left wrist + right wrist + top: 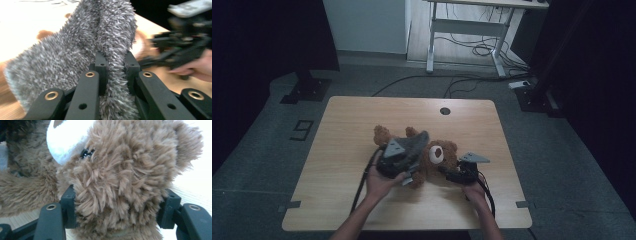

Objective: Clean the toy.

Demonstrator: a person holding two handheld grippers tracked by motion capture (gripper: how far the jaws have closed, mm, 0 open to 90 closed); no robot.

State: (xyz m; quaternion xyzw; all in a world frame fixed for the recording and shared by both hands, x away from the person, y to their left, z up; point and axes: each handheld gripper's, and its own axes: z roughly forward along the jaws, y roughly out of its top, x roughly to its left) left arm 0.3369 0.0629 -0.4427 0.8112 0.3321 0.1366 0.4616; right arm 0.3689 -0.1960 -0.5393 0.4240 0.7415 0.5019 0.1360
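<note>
Mid-surface, the left gripper [113, 67] jaws clamp the grey fuzzy cloth [82, 47]; the right gripper [120, 210] jaws clamp the teddy bear [120, 170] head.

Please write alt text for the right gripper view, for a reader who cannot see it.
The right tool grips the head of a brown teddy bear, one black jaw on each side of it. The bear's white muzzle and a dark eye show above, over a pale wooden table.
</note>
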